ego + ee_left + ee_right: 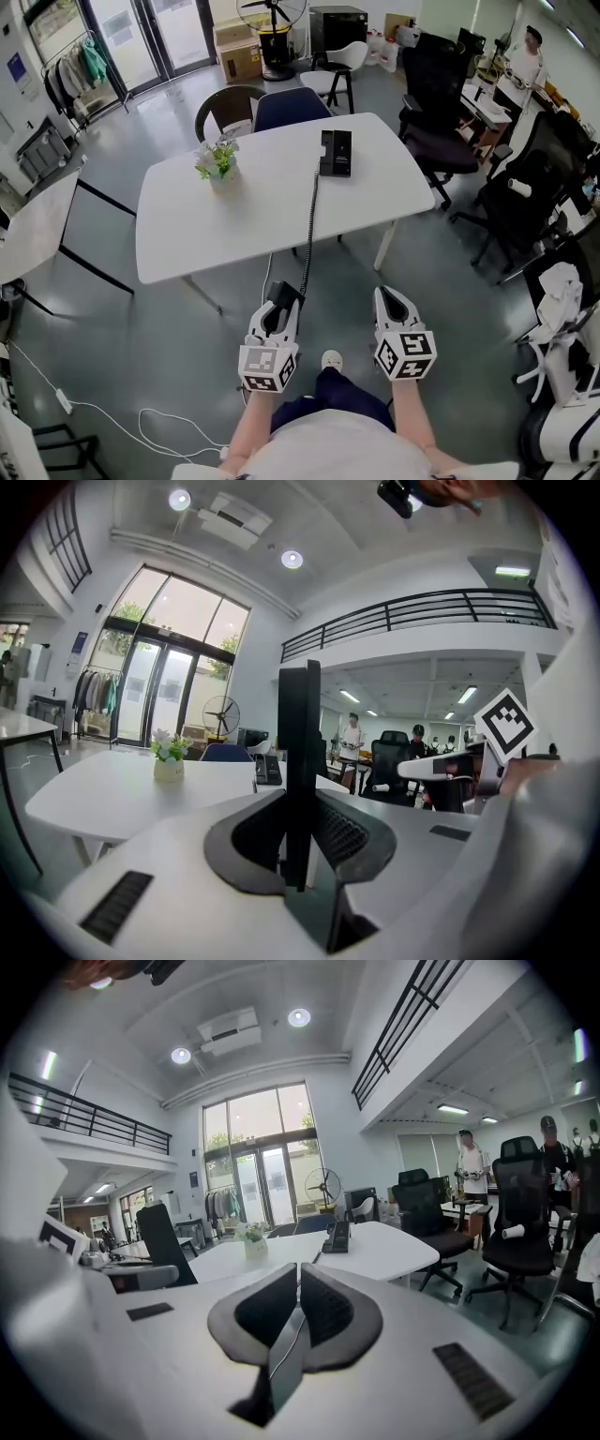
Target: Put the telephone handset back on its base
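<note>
The black telephone base lies on the far half of the white table. Its coiled cord runs off the near edge and down to the black handset. My left gripper is shut on that handset, well short of the table, above the floor. In the left gripper view the handset stands upright between the pads, with the base far ahead. My right gripper hovers beside it, shut and empty. In the right gripper view its jaws meet, and the base shows on the table.
A small potted plant sits on the table's left part. Two chairs stand at its far side, black office chairs to the right. Another white table is at the left. A white cable lies on the floor.
</note>
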`<state>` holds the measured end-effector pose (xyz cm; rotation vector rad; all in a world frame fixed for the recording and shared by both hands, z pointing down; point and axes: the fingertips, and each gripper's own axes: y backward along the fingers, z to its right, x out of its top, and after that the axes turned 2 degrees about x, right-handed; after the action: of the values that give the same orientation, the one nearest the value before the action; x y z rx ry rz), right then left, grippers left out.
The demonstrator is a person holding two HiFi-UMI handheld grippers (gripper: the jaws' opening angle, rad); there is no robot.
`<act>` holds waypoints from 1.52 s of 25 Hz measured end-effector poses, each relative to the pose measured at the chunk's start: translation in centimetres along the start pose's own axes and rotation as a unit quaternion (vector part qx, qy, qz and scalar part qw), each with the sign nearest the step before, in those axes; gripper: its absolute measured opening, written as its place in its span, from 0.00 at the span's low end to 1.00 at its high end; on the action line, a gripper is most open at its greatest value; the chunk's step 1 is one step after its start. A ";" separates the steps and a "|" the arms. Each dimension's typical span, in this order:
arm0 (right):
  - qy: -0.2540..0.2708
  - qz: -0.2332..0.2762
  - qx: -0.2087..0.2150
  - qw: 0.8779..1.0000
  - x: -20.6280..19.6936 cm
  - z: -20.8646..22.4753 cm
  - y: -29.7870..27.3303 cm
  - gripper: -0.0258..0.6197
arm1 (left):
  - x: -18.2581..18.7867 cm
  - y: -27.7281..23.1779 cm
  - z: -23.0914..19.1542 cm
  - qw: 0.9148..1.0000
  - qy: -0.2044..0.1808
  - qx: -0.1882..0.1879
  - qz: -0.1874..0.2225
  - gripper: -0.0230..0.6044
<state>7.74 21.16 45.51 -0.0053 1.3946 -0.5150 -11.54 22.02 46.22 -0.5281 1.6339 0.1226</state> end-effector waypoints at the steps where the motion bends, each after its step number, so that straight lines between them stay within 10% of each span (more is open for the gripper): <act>1: 0.000 0.001 0.000 1.000 0.3 0.5 -0.5 0.09 | 0.1 -0.6 -0.2 1.000 0.000 0.004 0.000 0.17; 38: -0.014 -0.001 0.029 0.999 1.7 5.9 -6.2 0.10 | 1.2 -8.5 0.9 1.000 -0.015 0.024 -0.002 0.17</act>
<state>11.28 13.34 46.88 0.0332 1.3515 -0.5547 -7.29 14.51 46.89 -0.4913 1.6022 0.0881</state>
